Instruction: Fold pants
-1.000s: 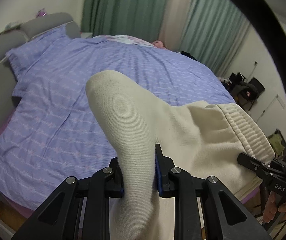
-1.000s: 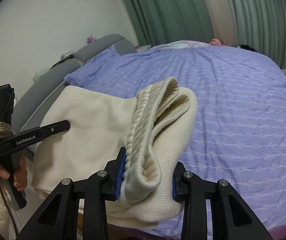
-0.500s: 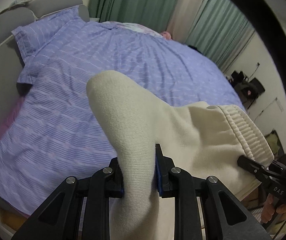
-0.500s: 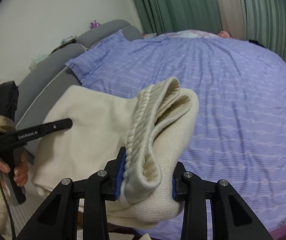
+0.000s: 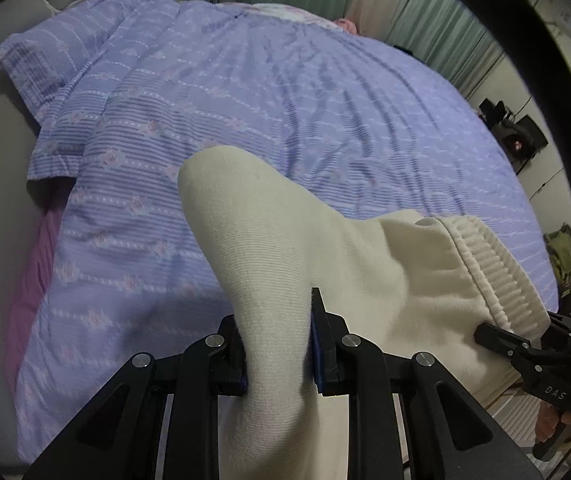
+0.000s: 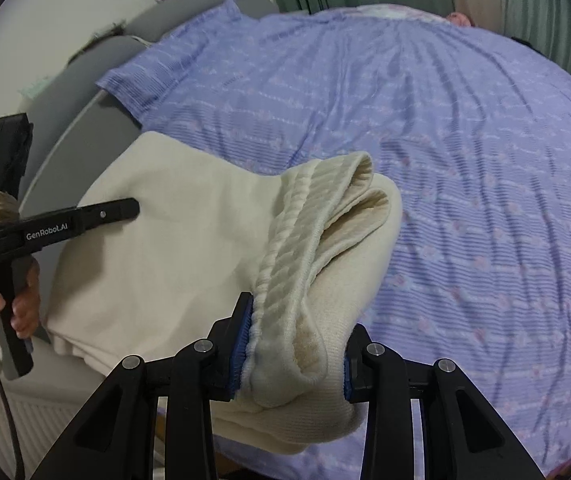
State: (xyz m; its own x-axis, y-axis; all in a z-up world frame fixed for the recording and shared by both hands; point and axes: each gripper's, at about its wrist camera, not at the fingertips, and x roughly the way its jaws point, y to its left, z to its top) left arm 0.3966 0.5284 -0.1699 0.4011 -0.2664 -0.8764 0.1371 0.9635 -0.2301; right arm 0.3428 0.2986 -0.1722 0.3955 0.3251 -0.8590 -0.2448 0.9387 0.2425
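Cream knit pants [image 5: 365,280] hang in the air between my two grippers, above the near edge of the bed. My left gripper [image 5: 279,344] is shut on a bunched fold of the pants' plain cloth. My right gripper [image 6: 293,356] is shut on the ribbed waistband [image 6: 297,240], doubled over between the fingers. The right gripper also shows in the left wrist view [image 5: 525,352] at the waistband corner. The left gripper shows in the right wrist view [image 6: 65,220] at the far end of the cloth [image 6: 165,240]. The lower part of the pants hangs out of sight.
A bed with a lilac striped floral cover [image 5: 285,100] [image 6: 445,140] fills both views. A matching pillow [image 5: 85,48] and a grey headboard [image 6: 97,72] lie at the left. Green curtains [image 5: 445,20] stand behind; dark items [image 5: 513,136] sit on the floor at right.
Both grippers have moved forward and up over the bed with the pants; the bed now fills more of each view. The grips are unchanged.
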